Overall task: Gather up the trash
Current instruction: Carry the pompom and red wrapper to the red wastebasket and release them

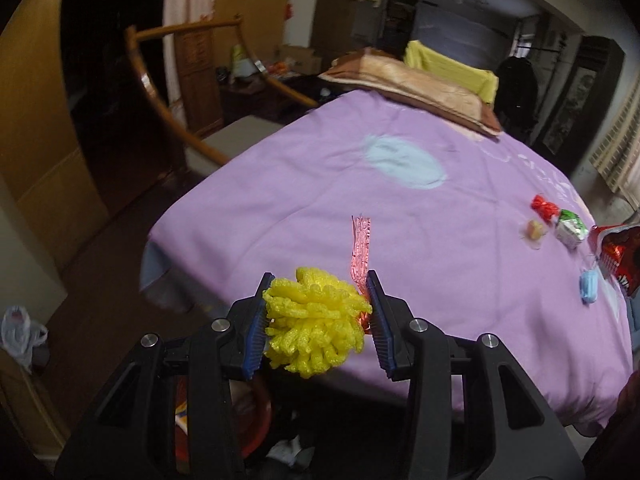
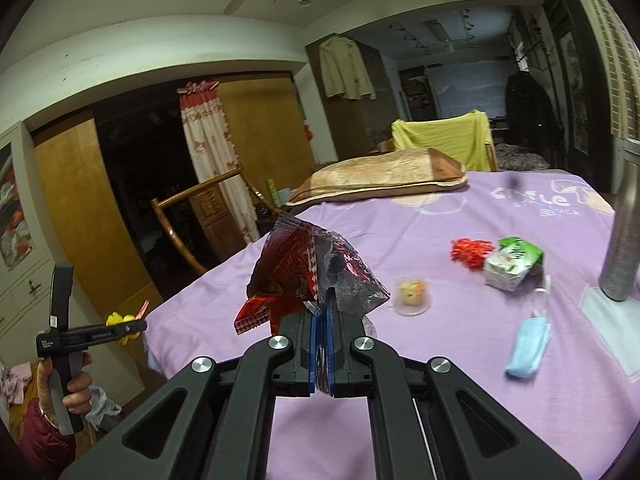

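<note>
My left gripper is shut on a yellow foam fruit net, with a pink foil strip pinched at its right pad. It hangs past the near corner of the purple bed. In the right wrist view it shows at the far left, held by a hand. My right gripper is shut on a crumpled red and silver snack bag above the bed. On the cover lie a red foam net, a green-white carton, a clear cup and a blue face mask.
A metal flask stands on the bed at the right edge, a pillow lies at the far end. A wooden chair stands left of the bed. A red round rim shows under the left gripper; a white plastic bag lies on the floor.
</note>
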Tool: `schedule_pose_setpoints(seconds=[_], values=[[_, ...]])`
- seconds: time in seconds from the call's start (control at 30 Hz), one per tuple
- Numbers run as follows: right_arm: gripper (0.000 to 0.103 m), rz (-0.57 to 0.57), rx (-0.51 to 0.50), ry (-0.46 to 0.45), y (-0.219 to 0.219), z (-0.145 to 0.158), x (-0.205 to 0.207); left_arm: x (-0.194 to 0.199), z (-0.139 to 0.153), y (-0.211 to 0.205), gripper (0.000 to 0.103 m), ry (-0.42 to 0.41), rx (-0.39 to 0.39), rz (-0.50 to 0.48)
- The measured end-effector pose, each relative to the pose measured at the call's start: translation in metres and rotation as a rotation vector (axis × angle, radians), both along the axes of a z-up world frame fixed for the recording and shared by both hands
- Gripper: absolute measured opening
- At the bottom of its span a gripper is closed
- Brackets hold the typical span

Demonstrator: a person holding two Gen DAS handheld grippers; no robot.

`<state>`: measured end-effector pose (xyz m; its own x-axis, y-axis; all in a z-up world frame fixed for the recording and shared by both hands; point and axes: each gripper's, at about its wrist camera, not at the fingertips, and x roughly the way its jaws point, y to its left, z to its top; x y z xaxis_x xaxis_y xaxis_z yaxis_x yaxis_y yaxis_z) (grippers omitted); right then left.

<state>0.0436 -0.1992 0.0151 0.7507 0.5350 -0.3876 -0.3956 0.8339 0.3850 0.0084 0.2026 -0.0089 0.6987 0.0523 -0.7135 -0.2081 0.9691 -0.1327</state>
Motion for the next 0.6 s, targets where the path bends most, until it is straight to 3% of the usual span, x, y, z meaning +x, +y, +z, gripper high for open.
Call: schedule_pose_setpoints(seconds=[0.13,0.17,0.2,0.27,0.4,0.6], values=[[0.005,0.052,-0.02,0.01,0.028,0.005,0.0,-0.024,-0.02,0.04,0.046,0.067,0.015,0.068],[0.005,0.063,-0.021,0.012,0.033,0.006,0.0,-0.027,-0.026,0.049,0.052,0.097,0.026,0.084],[0.005,0.08,-0.024,0.017,0.042,0.007,0.001,-0.029,-0.03,0.056,0.066,0.12,0.033,0.098],[0.005,0.103,-0.03,0.023,0.054,0.008,0.002,-0.034,-0.037,0.074,0.083,0.164,0.048,0.16],[0.005,0.174,-0.056,0.039,0.09,0.01,0.001,-0.044,-0.034,0.099,0.091,0.144,0.03,0.222],[0.005,0.333,-0.076,0.062,0.153,0.012,-0.006,-0.057,-0.019,0.128,0.096,0.022,0.02,0.338]])
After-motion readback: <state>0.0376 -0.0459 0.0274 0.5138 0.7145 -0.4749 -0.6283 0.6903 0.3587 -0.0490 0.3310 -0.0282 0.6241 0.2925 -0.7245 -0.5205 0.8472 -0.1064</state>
